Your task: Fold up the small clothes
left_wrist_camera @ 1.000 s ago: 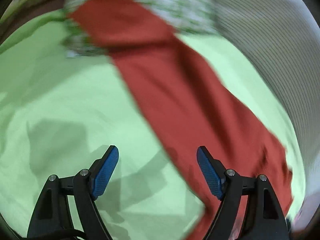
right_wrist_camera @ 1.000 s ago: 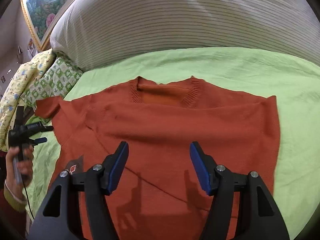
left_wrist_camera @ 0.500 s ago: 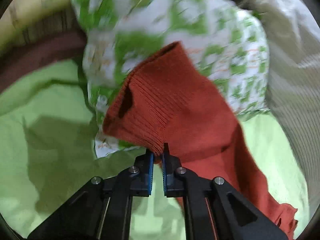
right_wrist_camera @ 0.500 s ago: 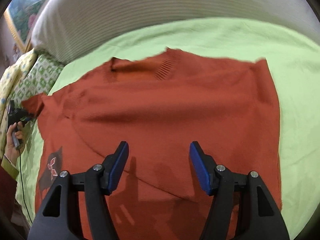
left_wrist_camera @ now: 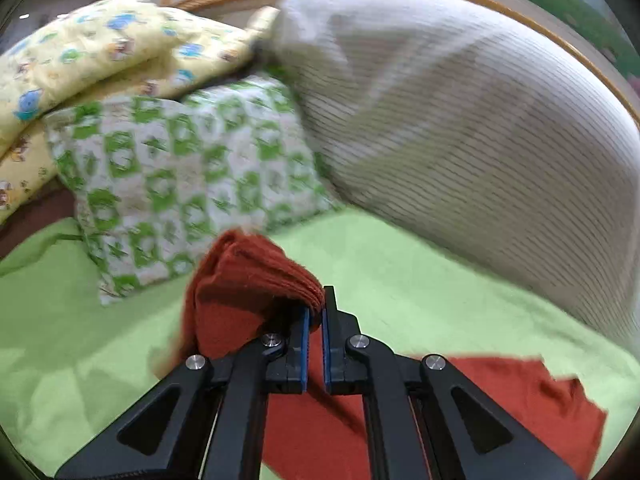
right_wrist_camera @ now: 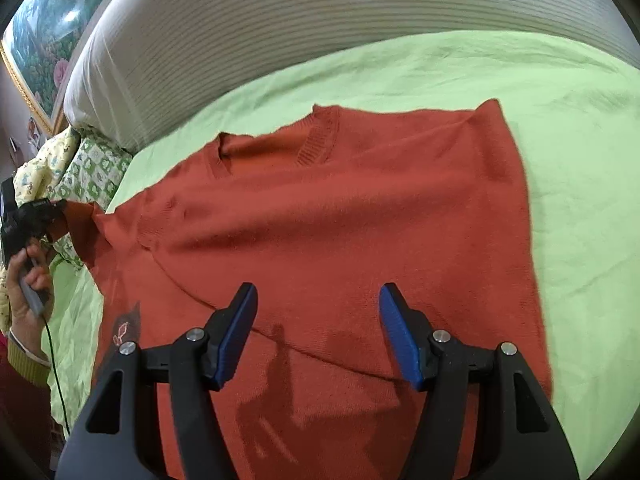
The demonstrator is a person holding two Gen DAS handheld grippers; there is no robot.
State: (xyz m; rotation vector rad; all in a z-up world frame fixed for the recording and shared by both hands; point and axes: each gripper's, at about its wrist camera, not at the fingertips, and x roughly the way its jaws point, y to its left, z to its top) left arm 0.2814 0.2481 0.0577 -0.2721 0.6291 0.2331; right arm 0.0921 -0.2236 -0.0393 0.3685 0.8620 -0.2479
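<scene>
Sweater (right_wrist_camera: 340,216), rust-red and knitted, is lying face-up on the green bedsheet (right_wrist_camera: 540,92), its neckline pointing toward the striped bolster (right_wrist_camera: 320,12) at the head of the bed. At the far left of the right wrist view, a person's hand (right_wrist_camera: 30,284) is gripping the left gripper (left_wrist_camera: 315,312), whose jaws are clamped tight on the ribbed cuff (left_wrist_camera: 256,276) of one sleeve. That cuff is bunching into a soft peak above the pads and hanging limp beside them, raised off the sheet in front of the green-and-white patterned pillow (left_wrist_camera: 180,168). Moving rightward, the sweater's body is spreading flat, with a diagonal crease across the chest. The right gripper (right_wrist_camera: 318,336) is hovering over the lower middle of the body with its jaws standing wide and nothing between them.

Knit like this is likely handling as a light, floppy, slightly stretchy cloth: it is drooping wherever unsupported and probably dragging on the sheet rather than sliding. Ribbed edges, the cuff, hem and neckband, are looking thickest and offering the surest pinch. A hold on the hem or side seam near the right gripper would probably be keeping the body still while the sleeve is being carried across.
</scene>
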